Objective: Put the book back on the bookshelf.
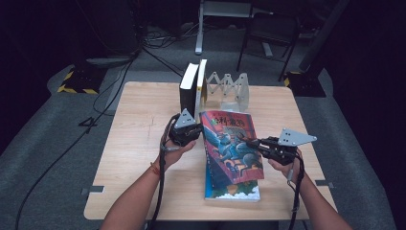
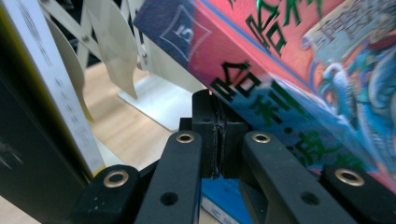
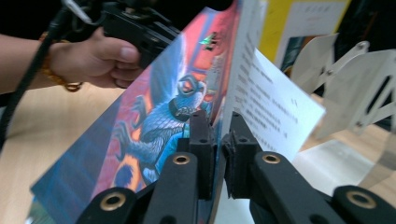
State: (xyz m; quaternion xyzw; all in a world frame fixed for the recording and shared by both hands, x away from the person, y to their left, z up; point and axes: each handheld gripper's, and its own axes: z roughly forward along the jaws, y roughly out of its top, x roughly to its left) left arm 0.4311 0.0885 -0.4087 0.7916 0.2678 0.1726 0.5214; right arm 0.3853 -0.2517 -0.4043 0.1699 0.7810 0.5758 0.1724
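The book point(image 1: 230, 143) spine shows a "5"; left hand-held gripper point(image 2: 215, 140) is closed, right hand-held gripper point(image 3: 217, 154) pinches its cover.

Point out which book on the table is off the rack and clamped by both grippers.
The colourful illustrated book, tilted up from the table; the dark book and yellow-edged book stand upright by the white rack.

The book's glossy paper cover point(image 1: 230, 143) is catching light; its inner pages point(image 3: 275, 107) are looking matt. The tongs point(image 2: 217, 135) are showing matt black plastic with brass rivets. The table point(image 1: 139, 143) is showing pale smooth wood.
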